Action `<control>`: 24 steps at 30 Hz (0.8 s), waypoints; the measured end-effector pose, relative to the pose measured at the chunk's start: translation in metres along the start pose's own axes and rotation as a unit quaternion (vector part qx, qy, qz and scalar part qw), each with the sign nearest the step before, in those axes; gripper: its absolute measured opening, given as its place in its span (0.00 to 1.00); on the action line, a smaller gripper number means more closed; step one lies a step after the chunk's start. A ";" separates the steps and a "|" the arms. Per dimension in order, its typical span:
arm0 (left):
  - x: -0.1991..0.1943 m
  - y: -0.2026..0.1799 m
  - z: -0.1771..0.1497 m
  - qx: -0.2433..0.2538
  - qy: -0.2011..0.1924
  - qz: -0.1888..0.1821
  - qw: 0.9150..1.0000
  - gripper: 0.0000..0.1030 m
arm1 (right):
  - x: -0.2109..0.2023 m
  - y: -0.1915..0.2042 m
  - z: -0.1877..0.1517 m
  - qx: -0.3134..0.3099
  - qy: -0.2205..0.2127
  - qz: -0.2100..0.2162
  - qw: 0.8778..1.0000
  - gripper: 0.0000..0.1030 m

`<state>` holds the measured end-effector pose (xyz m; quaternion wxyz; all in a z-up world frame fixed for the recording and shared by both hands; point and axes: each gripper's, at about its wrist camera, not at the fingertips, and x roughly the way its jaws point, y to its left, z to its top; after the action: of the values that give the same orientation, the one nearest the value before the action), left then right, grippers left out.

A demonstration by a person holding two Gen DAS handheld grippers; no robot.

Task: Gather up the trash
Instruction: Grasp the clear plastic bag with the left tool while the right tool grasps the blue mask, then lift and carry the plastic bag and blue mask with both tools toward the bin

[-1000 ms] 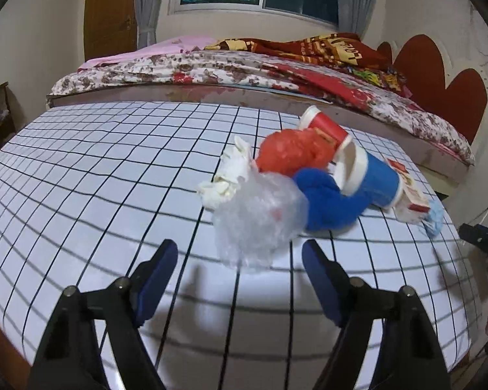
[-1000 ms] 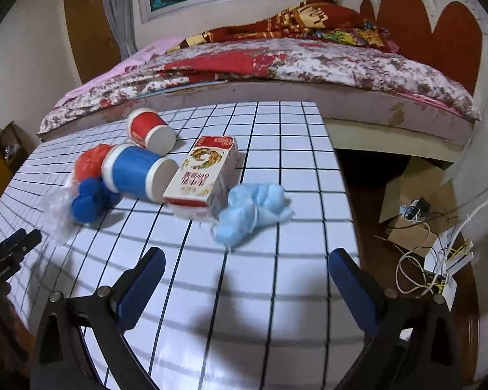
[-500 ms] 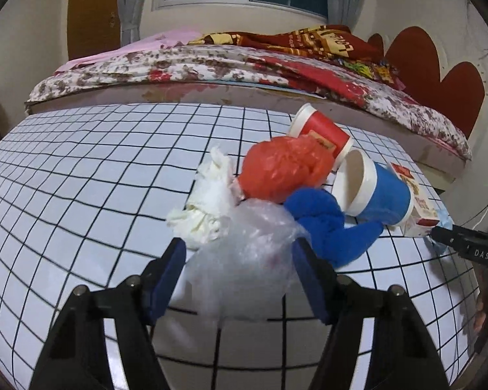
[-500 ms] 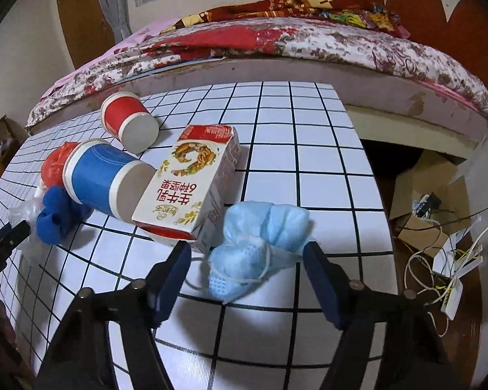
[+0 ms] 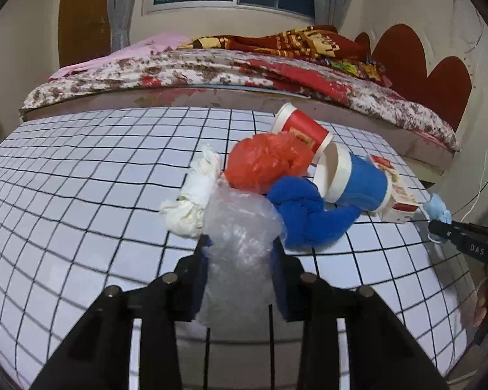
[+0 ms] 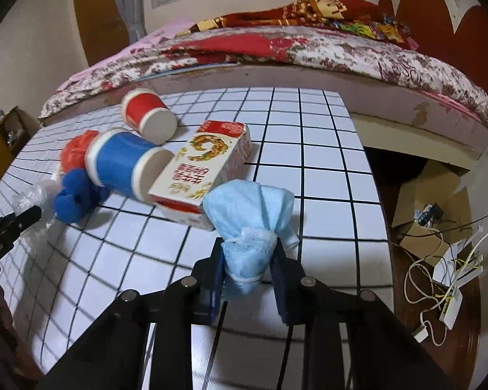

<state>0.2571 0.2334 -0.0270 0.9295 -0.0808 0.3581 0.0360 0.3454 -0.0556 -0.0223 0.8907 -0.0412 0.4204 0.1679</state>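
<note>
Left wrist view: the left gripper [image 5: 240, 266] has its jaws closing, both pads pressed into the crumpled clear plastic bag [image 5: 240, 227] at lower centre of the frame. Just beyond it, touching, lie a white tissue wad [image 5: 192, 201] to the left, a blue cloth [image 5: 309, 214] to the right and an orange plastic bag [image 5: 266, 162] behind. Further toward the upper right lie a blue paper cup [image 5: 358, 182] and a red paper cup [image 5: 302, 130], both on their sides on the grid-patterned surface [image 5: 81, 178]. A bed [image 5: 211, 68] fills the top.

Right wrist view: the right gripper [image 6: 249, 269] has its jaws clamped together on the scrunched blue face mask [image 6: 250, 221] at lower centre. Just behind the mask, touching it, a milk carton [image 6: 205, 165] lies flat. Cables and a cardboard box [image 6: 436, 201] sit on the floor at the right edge.
</note>
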 end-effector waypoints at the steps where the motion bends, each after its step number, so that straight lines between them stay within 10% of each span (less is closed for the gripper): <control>1: -0.004 0.001 -0.001 -0.002 -0.003 0.001 1.000 0.35 | -0.004 0.000 -0.002 0.001 -0.001 0.002 1.000 0.27; 24: -0.101 -0.094 -0.041 0.055 -0.056 -0.047 0.996 0.35 | -0.156 -0.035 -0.074 0.021 -0.074 0.007 0.997 0.27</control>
<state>0.1675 0.1328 0.0226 0.9517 -0.0445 0.3030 -0.0224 0.2105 -0.1454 0.0463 0.9187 -0.0073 0.3574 0.1679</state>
